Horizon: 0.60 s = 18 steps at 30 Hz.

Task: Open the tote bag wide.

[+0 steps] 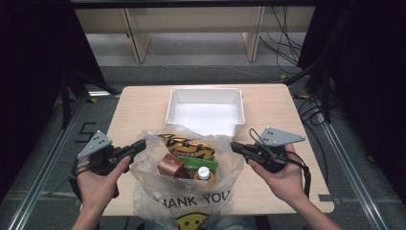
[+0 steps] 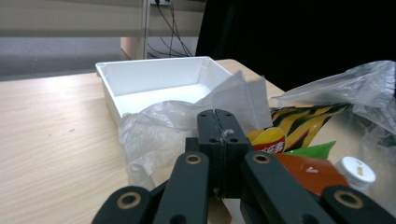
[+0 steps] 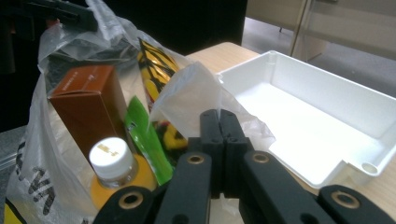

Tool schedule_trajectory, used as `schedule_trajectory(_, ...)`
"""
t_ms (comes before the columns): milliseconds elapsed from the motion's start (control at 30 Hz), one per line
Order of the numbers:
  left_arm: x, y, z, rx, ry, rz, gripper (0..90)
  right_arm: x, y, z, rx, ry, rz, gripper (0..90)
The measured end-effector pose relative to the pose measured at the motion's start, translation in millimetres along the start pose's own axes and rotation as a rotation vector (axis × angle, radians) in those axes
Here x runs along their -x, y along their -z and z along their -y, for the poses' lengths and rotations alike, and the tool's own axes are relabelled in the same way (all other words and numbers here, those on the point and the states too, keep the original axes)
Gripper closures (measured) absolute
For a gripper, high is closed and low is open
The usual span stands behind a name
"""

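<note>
We saw a clear plastic bag [image 1: 184,191] standing open at the near edge of the desk [image 1: 134,108], between the two hands. The left gripper [image 1: 140,145] had its jaws pressed together on the bag's left rim, and in the left gripper view the thin plastic [image 2: 159,123] bunched up right at the closed jaw tips. The right gripper [image 1: 234,145] was clamped the same way on the bag's right rim; in the right gripper view a flap of the bag [image 3: 189,100] rose from between its shut jaws. With both rims pinched, the mouth of the bag was spread wide, and we could look into it from the high view. Inside lay a yellow and black striped snack packet [image 1: 186,145] toward the far side, a brown box [image 1: 171,165] on the left, a green packet [image 1: 197,164] beside the box, and an orange bottle with a white cap [image 1: 204,173] at the near right, touching the green packet. The bag's front carried black lettering and a yellow smiley face, which hung over the desk's near edge. Just behind the bag stood a white tray [image 1: 172,103], empty, its near wall close to the bag's far rim. The left hand [image 1: 98,184] and the right hand [image 1: 282,179] each held their gripper from below, level with the bag's rim.
</note>
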<state>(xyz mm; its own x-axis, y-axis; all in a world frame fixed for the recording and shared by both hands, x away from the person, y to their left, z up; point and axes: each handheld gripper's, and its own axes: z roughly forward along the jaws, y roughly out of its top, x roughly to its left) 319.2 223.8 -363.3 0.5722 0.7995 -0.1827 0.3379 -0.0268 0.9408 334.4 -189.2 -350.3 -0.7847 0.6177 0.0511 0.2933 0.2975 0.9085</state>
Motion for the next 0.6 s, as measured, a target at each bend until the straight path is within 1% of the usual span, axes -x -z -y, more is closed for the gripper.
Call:
schedule_trajectory(33,-3.3,-1.6,3.1,0.002,-0.022,0.008,89.5,1.8,1.1,2.3,0.001,-0.006,0.013,90.0)
schedule_trajectory(67,-3.3,-1.6,3.1,0.002,-0.022,0.008,89.4,1.8,1.1,2.3,0.001,-0.006,0.013,90.0)
schedule_trajectory(100,-3.4,-1.7,5.7,-0.012,-0.015,0.008,89.4,3.6,1.6,3.1,-0.005,0.001,0.019,90.0)
schedule_trajectory(133,-4.6,-2.0,7.5,-0.016,-0.025,0.012,89.4,3.3,2.1,4.2,-0.013,-0.014,0.009,90.0)
schedule_trajectory(167,-4.5,-2.3,9.4,-0.016,-0.014,0.01,89.4,5.2,2.8,5.1,-0.011,0.009,0.024,90.0)
schedule_trajectory(200,-5.9,-2.3,11.0,-0.02,-0.019,0.01,89.4,4.5,1.8,8.5,-0.023,-0.018,0.015,90.0)
schedule_trajectory(267,-6.8,-2.5,13.5,-0.022,-0.001,0.008,89.3,5.5,1.9,9.4,-0.026,-0.009,0.019,90.0)
schedule_trajectory(300,-8.4,-2.5,14.6,-0.025,-0.004,0.003,89.2,6.7,-0.1,10.8,-0.024,-0.002,0.004,90.0)
schedule_trajectory(333,-9.5,-2.5,16.0,-0.028,0.001,0.001,89.3,5.0,1.1,12.2,-0.041,-0.025,0.018,90.0)
schedule_trajectory(433,-13.8,-3.4,21.6,-0.045,0.008,-0.007,89.1,6.6,-0.8,15.7,-0.053,-0.003,0.02,90.0)
schedule_trajectory(467,-15.4,-4.1,24.5,-0.055,0.013,-0.011,89.1,6.1,-1.8,17.5,-0.063,-0.009,0.022,90.0)
schedule_trajectory(500,-15.9,-4.7,27.3,-0.061,0.031,-0.015,89.1,6.0,-3.6,19.7,-0.072,-0.019,0.023,90.0)
schedule_trajectory(533,-16.7,-5.2,29.8,-0.071,0.042,-0.021,89.0,7.5,-4.6,21.3,-0.08,-0.002,0.028,90.0)
schedule_trajectory(567,-17.6,-6.0,31.8,-0.076,0.043,-0.023,89.0,8.1,-5.6,23.2,-0.089,-0.009,0.032,90.0)
schedule_trajectory(600,-18.5,-6.8,34.6,-0.085,0.054,-0.023,89.0,8.4,-6.3,24.4,-0.096,-0.006,0.032,90.0)
